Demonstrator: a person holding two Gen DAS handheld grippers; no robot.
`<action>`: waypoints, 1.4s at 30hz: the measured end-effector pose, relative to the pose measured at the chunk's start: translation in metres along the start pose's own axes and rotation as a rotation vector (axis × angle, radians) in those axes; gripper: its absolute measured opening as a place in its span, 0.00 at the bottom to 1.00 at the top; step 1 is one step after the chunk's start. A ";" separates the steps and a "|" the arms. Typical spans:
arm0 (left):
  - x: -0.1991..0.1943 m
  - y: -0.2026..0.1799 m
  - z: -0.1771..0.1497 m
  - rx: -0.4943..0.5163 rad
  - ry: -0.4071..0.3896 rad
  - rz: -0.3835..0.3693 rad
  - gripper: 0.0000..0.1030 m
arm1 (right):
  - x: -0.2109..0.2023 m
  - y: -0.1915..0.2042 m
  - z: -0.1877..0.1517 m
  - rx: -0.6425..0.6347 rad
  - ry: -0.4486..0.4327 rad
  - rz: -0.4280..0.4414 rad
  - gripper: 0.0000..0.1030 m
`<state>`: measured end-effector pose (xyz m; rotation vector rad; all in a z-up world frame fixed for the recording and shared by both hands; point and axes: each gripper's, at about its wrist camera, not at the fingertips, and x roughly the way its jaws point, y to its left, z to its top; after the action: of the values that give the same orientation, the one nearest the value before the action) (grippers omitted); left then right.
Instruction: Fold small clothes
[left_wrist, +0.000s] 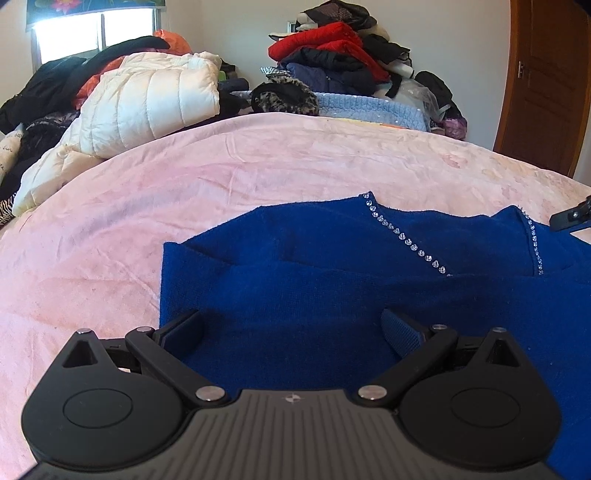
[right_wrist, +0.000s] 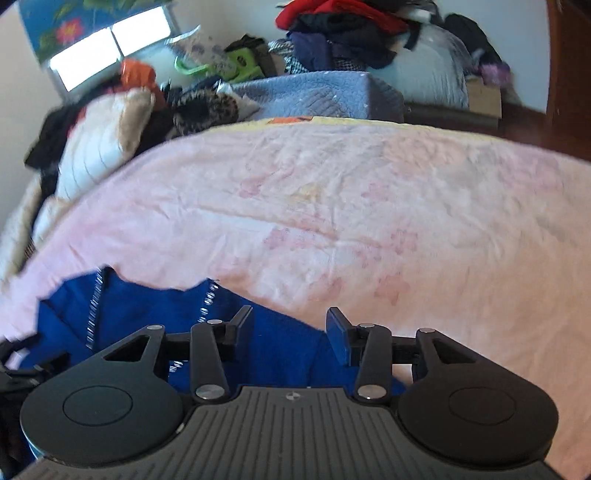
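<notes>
The left gripper (left_wrist: 293, 326) has its jaws spread wide with nothing between them but the cloth below; its black fingers (left_wrist: 184, 328) hover over the near part of the royal-blue knitted garment (left_wrist: 332, 288), which lies partly folded on the pale pink plush blanket (left_wrist: 184, 206). A line of small clear rhinestones (left_wrist: 406, 240) runs along the garment's neckline, and a folded layer of the same blue knit lies across the front. The right gripper (right_wrist: 290, 330) also has its jaws parted, gripping nothing, and sits over the garment's right-hand edge, where the blue cloth meets the pink blanket; whether its fingers touch the fabric cannot be told. In the left wrist view a black piece of the other tool shows at the far right edge, just beside the garment. Beyond the blanket, on the left, a cream quilted puffer jacket (left_wrist: 147, 99) rests among dark clothes, a light blue knitted piece (left_wrist: 369, 107) lies at the far edge, and a heap of red and black clothes (left_wrist: 332, 48) stands against the wall. A bright window (left_wrist: 92, 33) is at the upper left and a brown wooden door (left_wrist: 546, 85) at the right.
</notes>
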<state>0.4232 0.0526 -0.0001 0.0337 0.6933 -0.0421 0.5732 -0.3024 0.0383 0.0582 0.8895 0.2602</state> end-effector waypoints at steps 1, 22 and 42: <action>0.000 -0.001 0.000 0.001 -0.002 0.002 1.00 | 0.007 0.001 0.000 -0.026 0.033 0.002 0.50; -0.001 0.000 -0.001 -0.008 -0.007 0.001 1.00 | -0.014 -0.051 -0.002 0.306 -0.146 0.250 0.22; -0.001 0.000 -0.001 -0.009 -0.008 0.001 1.00 | -0.052 0.015 -0.041 0.247 -0.132 0.333 0.39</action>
<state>0.4217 0.0526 -0.0002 0.0253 0.6857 -0.0386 0.5071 -0.3027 0.0538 0.4507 0.7740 0.4500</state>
